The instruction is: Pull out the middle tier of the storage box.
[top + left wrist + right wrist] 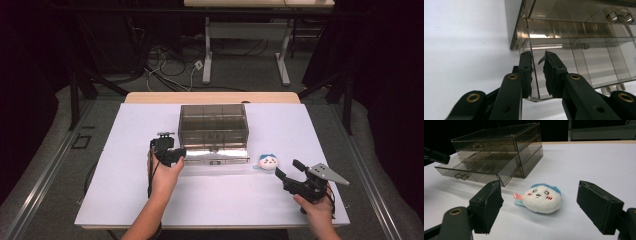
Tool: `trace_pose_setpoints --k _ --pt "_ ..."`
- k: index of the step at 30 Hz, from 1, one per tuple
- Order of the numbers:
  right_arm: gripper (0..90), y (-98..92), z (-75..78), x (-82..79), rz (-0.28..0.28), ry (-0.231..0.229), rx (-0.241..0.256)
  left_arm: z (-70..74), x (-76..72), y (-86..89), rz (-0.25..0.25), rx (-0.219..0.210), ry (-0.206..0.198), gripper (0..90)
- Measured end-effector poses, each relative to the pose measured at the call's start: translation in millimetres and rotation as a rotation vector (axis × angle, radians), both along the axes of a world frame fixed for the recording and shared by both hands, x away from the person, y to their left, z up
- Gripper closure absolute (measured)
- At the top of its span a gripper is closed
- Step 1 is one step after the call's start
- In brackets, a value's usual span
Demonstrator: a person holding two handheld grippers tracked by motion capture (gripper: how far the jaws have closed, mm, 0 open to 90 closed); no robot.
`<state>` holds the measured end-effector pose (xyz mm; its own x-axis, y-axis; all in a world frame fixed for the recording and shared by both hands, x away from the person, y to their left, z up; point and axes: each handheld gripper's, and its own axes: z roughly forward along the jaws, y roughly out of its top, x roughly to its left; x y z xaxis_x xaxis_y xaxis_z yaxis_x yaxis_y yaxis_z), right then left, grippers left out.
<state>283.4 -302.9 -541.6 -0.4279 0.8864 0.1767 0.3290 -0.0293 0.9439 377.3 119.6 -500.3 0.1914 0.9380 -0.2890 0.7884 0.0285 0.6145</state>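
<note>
So there's a smoky clear drawer box [213, 125] sitting around the middle of the white surface [125, 200], and its bottom drawer [215, 157] is pulled out toward the person. From what I can see through the plastic, the drawer has dividers splitting it into compartments and they all look bare; same for the shut drawer above it, which has a small knob on the front.

The left gripper [176, 154] is at the drawer's 9 o'clock corner. In the left gripper view its jaws sit close together with the drawer's thin side wall [535, 82] running right between them, a jaw on each face of the wall. Looks clamped on it or very nearly; a sliver of gap shows on one side, so I can't tell for sure.

The little plush toy [268, 161], white face with a blue top and a pink tag, lies on the surface just off the drawer's 3 o'clock end, not inside anything. The right gripper [288, 174] hovers at the toy's 4 o'clock, jaws spread wide apart, and in the right gripper view the toy sits framed between them without contact.
</note>
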Motion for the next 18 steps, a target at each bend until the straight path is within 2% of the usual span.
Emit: trace_pose_setpoints --k 3,8,15,18 --pt "20.0 0.3 -0.1 0.0 -0.003 -0.004 -0.002 3.6 -1.6 0.9 -0.008 0.029 -0.042 70.5" --pt "20.0 0.1 0.0 0.1 0.001 -0.002 -0.006 7.2 -3.5 5.3 -0.044 0.032 -0.085 66.7" --pt "20.0 1.0 -0.2 0.2 -0.002 -0.002 -0.017 12.8 -5.4 11.3 -0.093 0.040 -0.188 60.7" --pt "20.0 1.6 -0.9 0.2 -0.014 -0.008 -0.021 14.3 -5.5 14.2 -0.111 0.049 -0.216 57.1"
